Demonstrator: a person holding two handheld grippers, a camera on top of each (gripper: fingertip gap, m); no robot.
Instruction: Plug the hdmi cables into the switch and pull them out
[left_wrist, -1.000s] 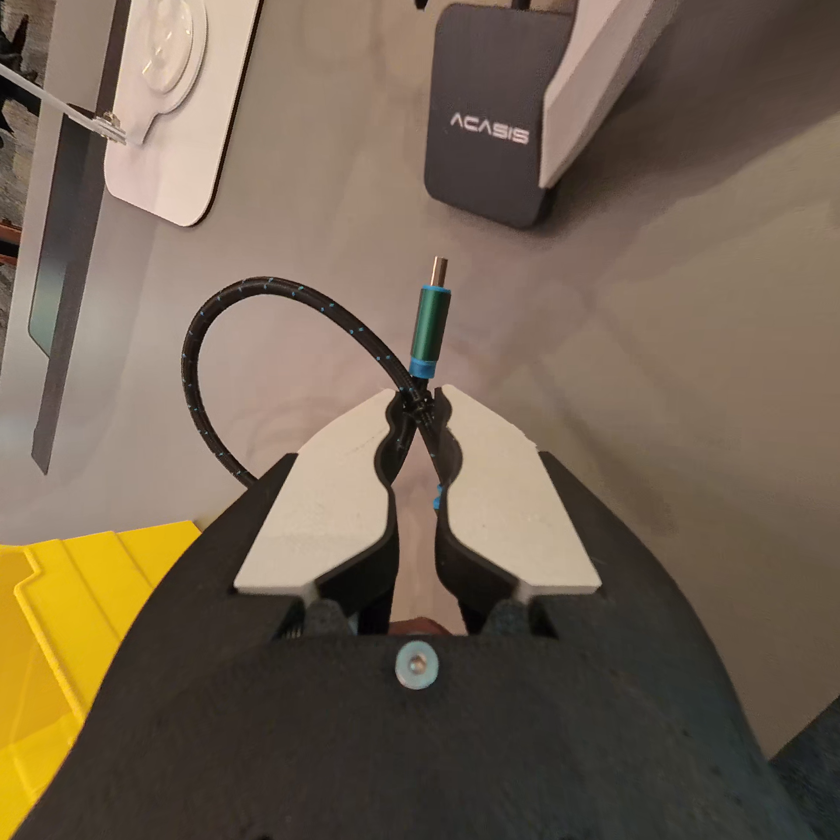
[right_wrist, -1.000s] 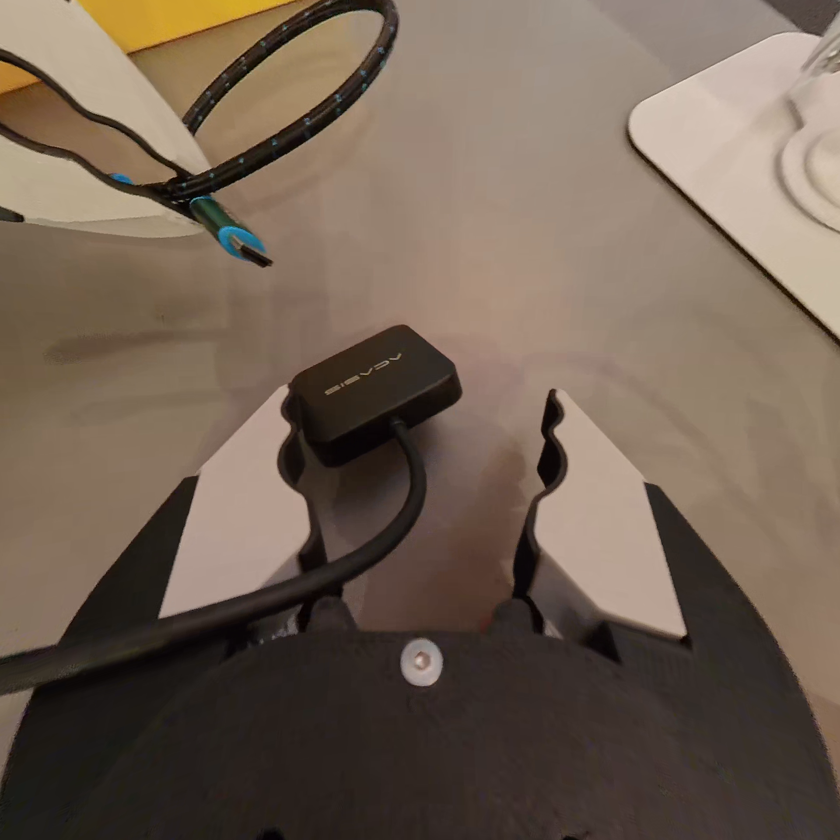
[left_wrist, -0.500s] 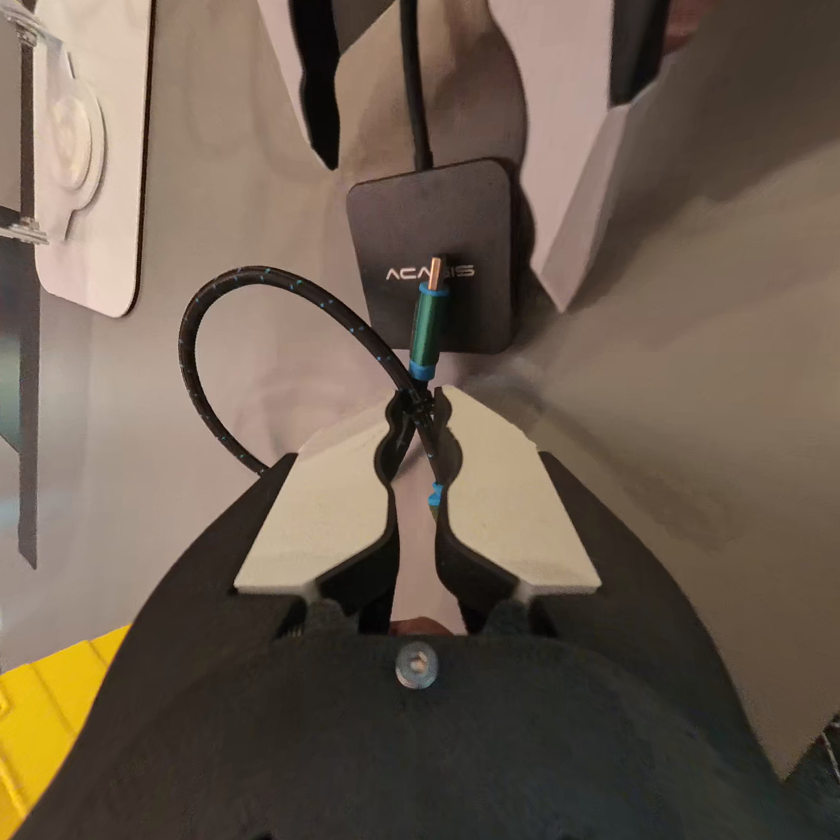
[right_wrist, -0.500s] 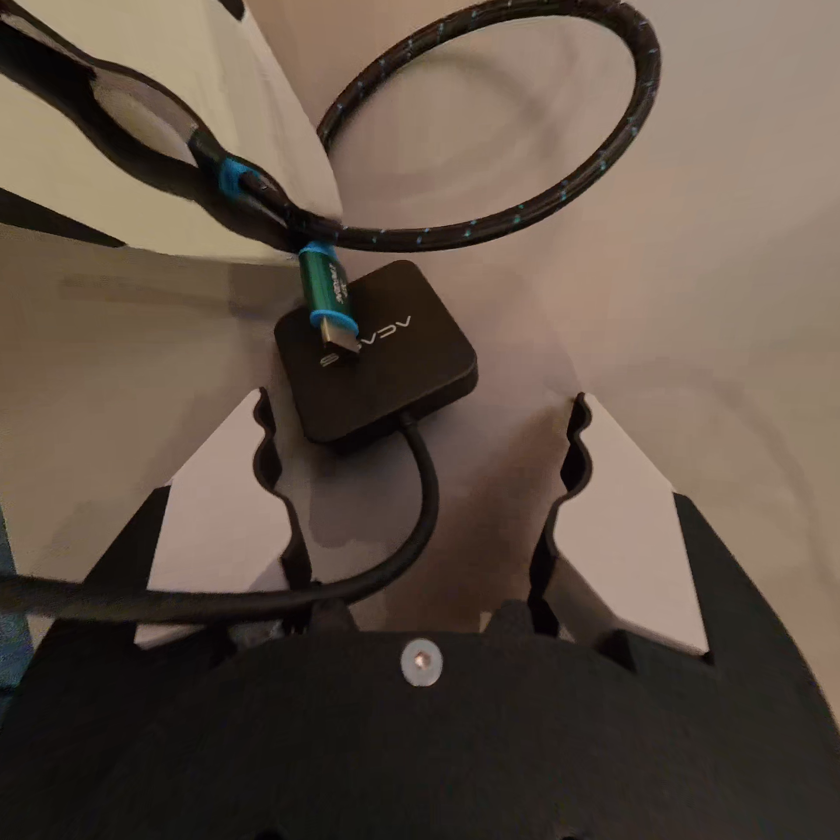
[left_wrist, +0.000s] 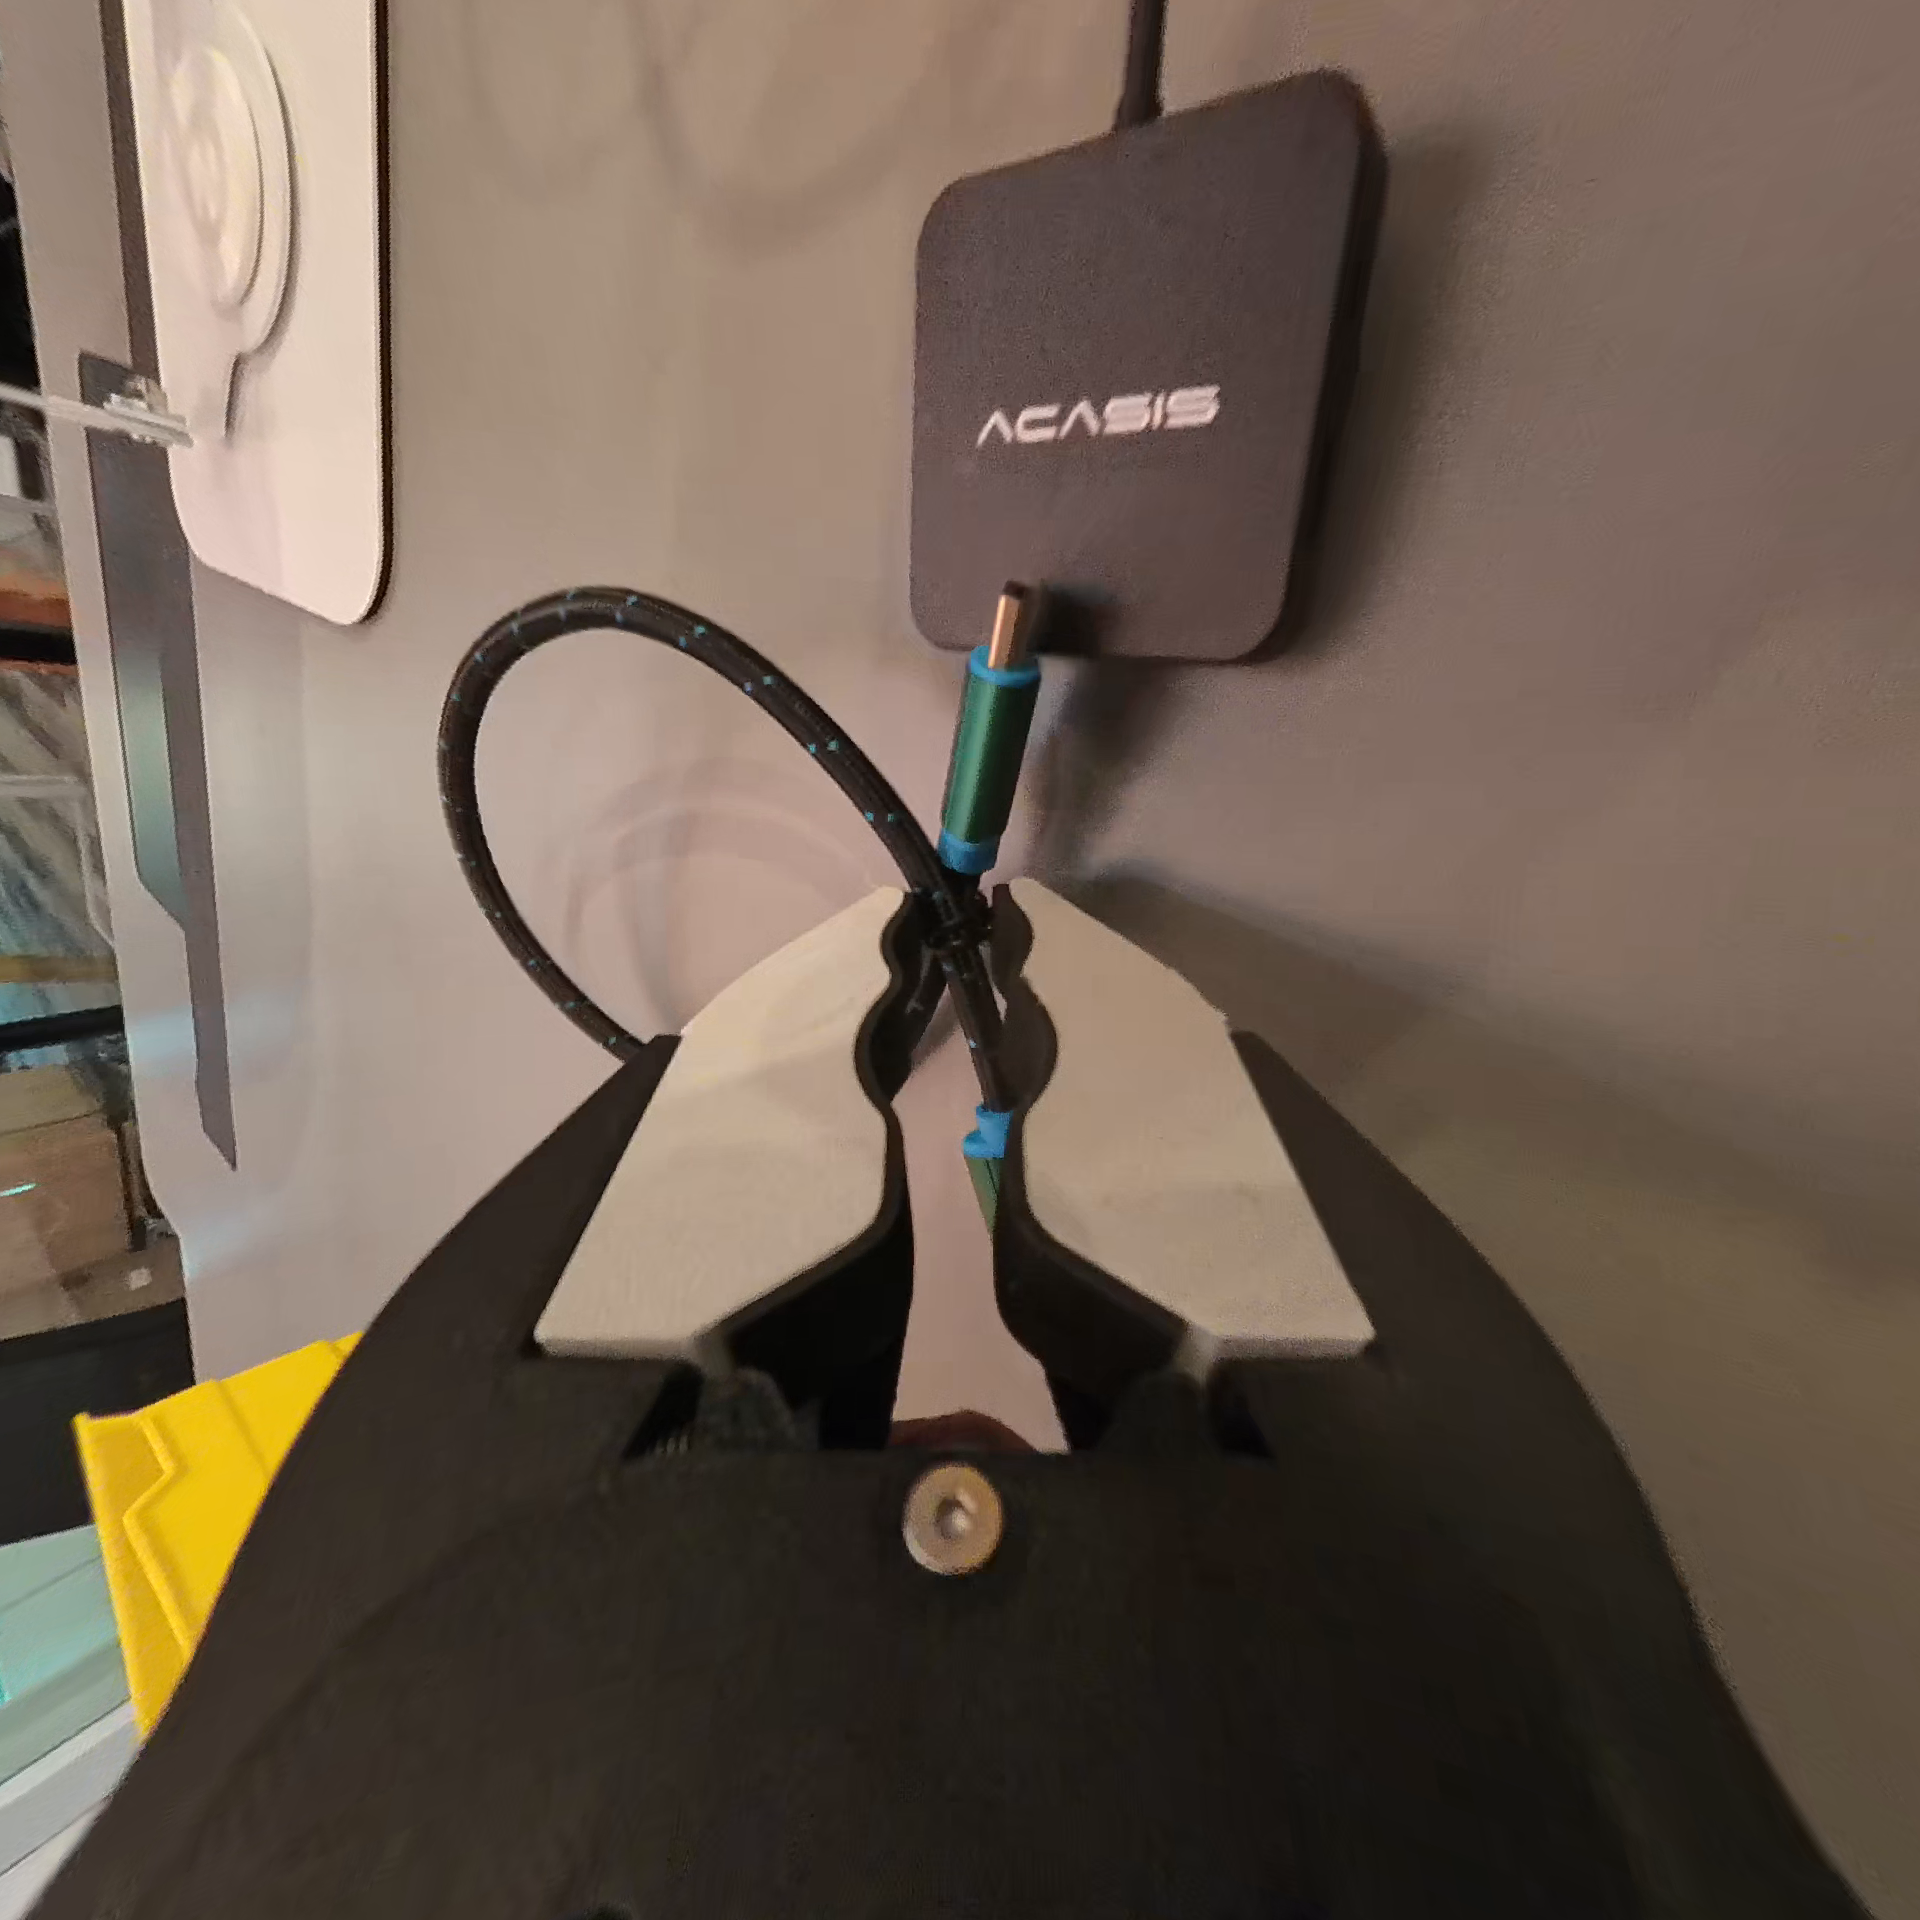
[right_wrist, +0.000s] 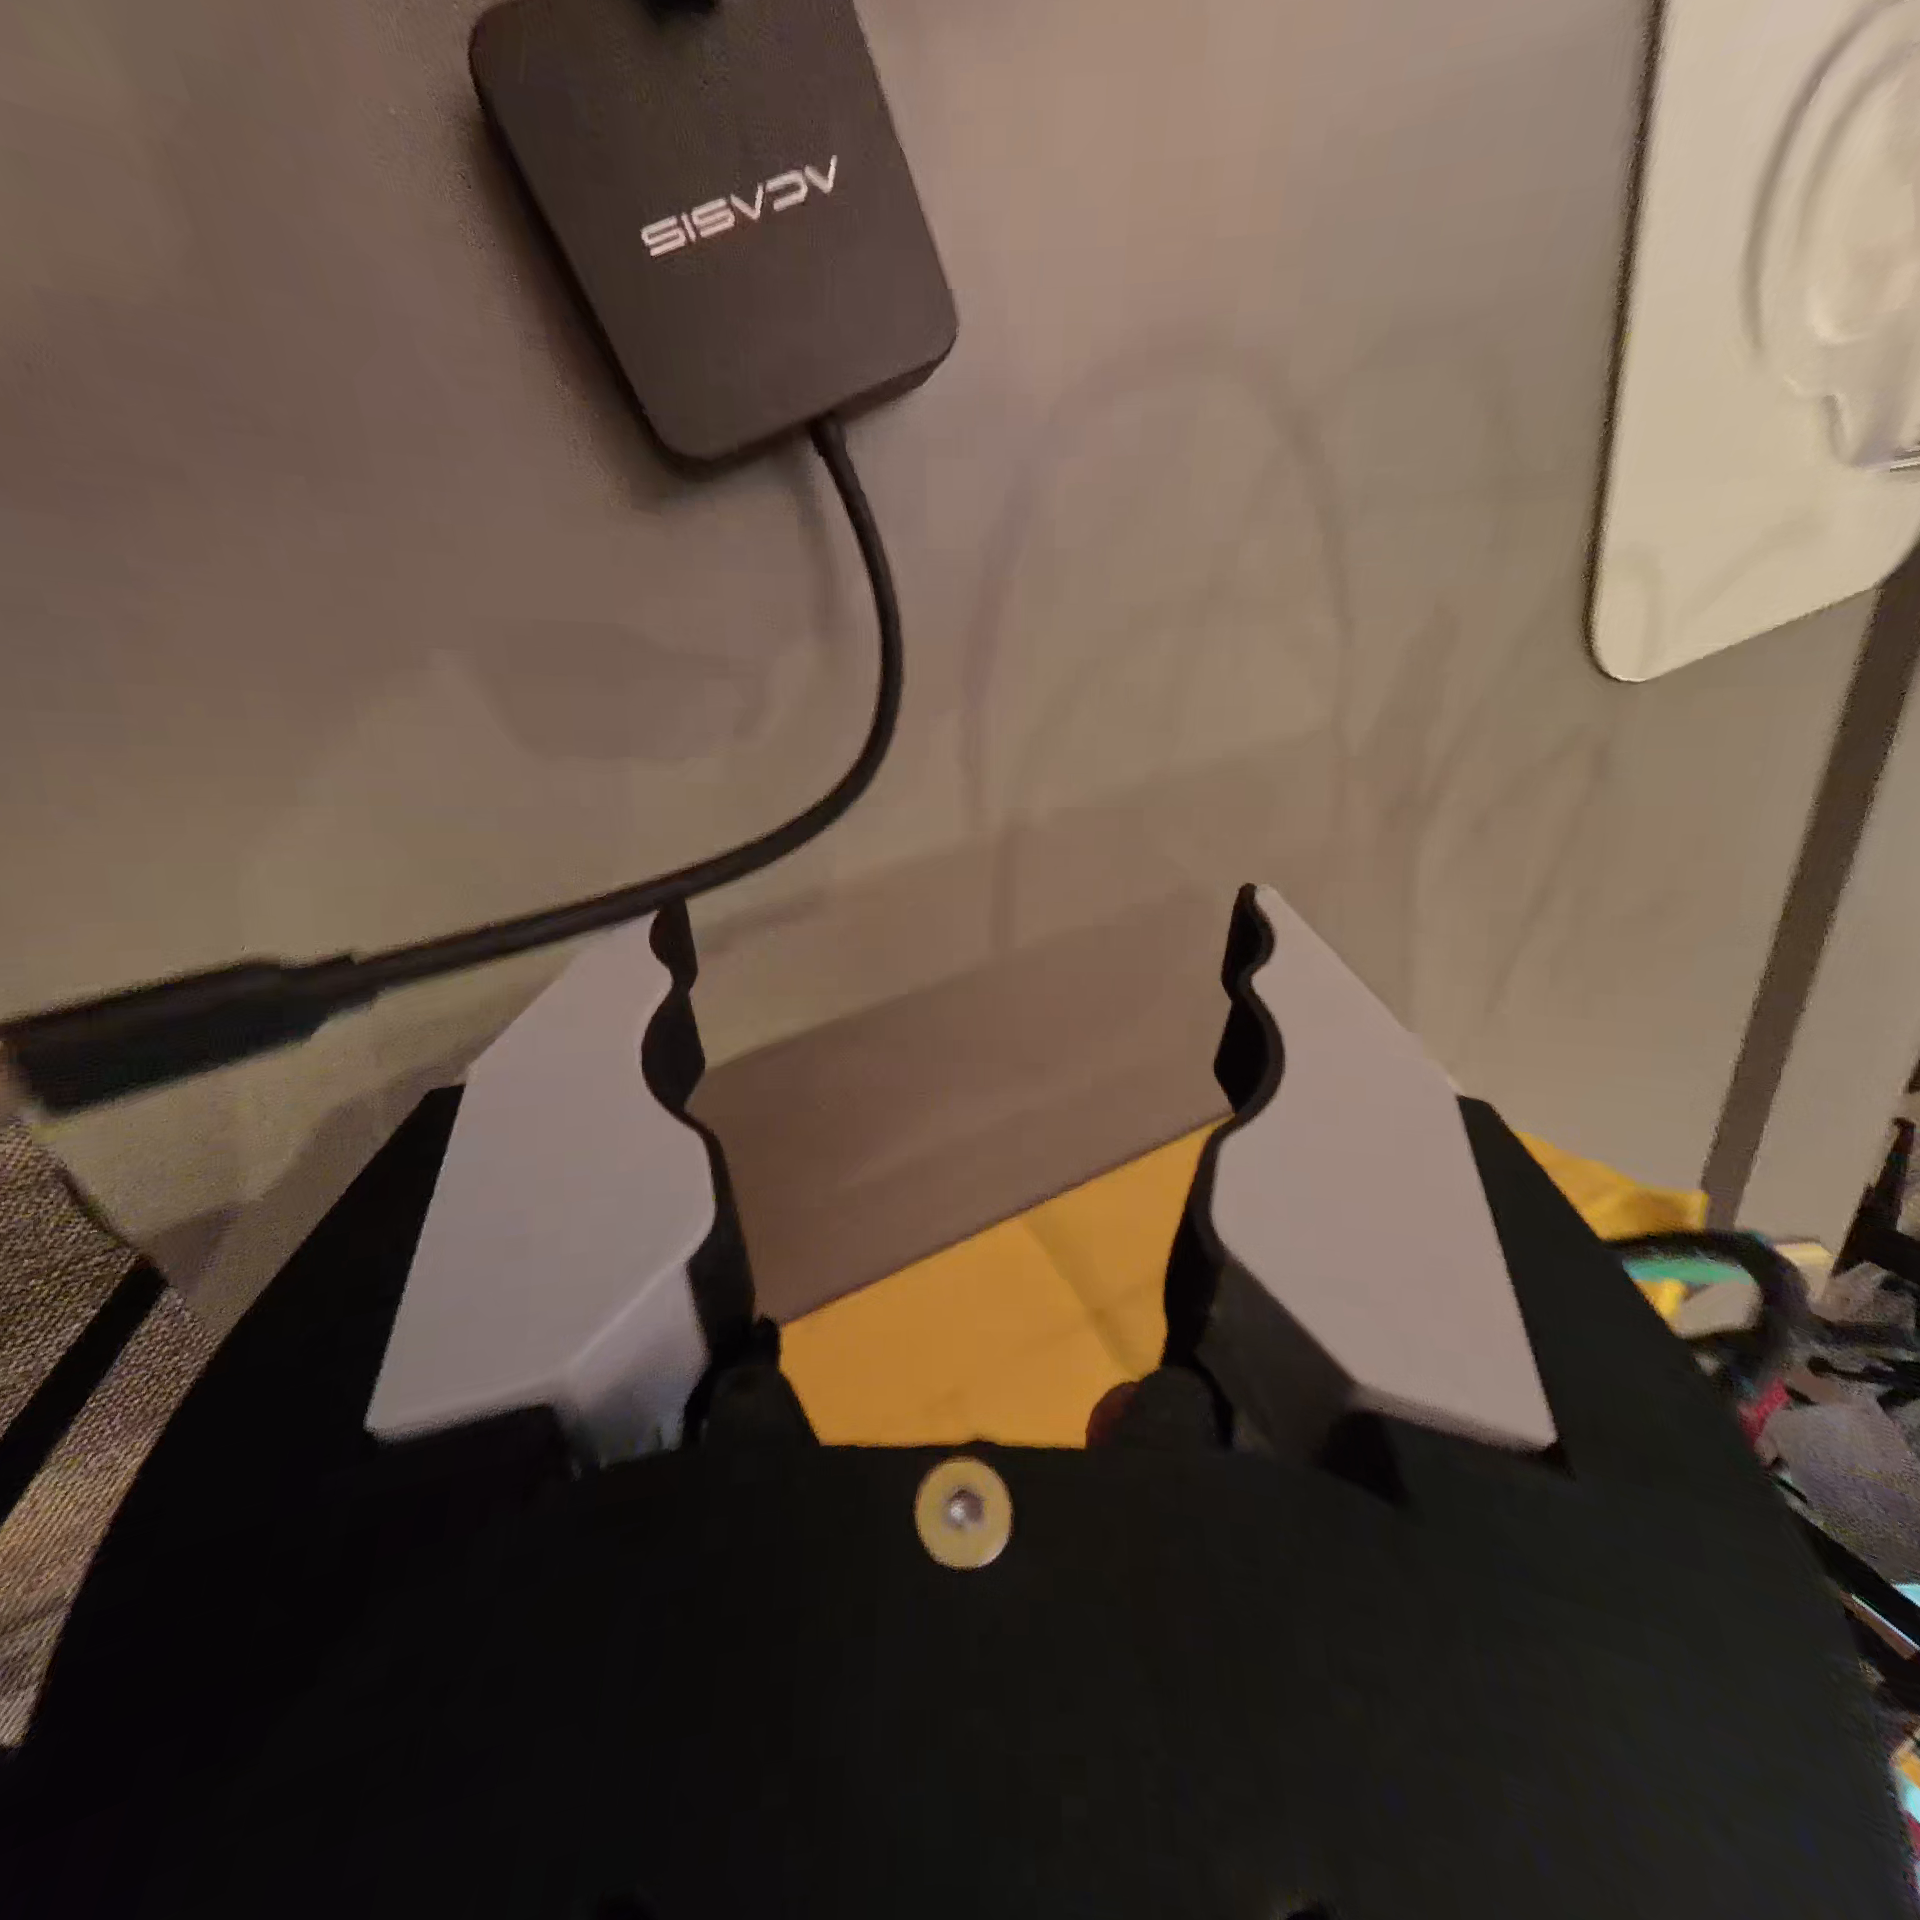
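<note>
Grey table (left_wrist: 1558, 935): matte, bare around the work area. White pad (left_wrist: 281, 312), rounded corners, dark edge, at the table's far left in the left wrist view, bearing a clear round fitting; the same pad (right_wrist: 1745, 416) sits at upper right in the right wrist view. Yellow bin (left_wrist: 177, 1475), at the table's edge below the left gripper; yellow also shows between the right gripper's fingers. Nothing lies between plug and switch. Switch (left_wrist: 1132, 364): flat black square box, rounded corners, white lettering on top, lying flat on the table; a thin black lead (right_wrist: 873, 644) leaves its side away from the plug and curves off over the table. Cable (left_wrist: 582, 748): black braid with blue flecks, bent in a loop to the left of the left gripper. Plug (left_wrist: 987, 727): green metal barrel, blue collars, bare metal tip at the switch's near edge; whether it has entered a port cannot be told. Left gripper (left_wrist: 956, 914): fingers pressed together, pinching the cable just behind the plug. Right gripper (right_wrist: 956, 935): fingers spread wide, holding nothing, well apart from the switch (right_wrist: 717, 208).
</note>
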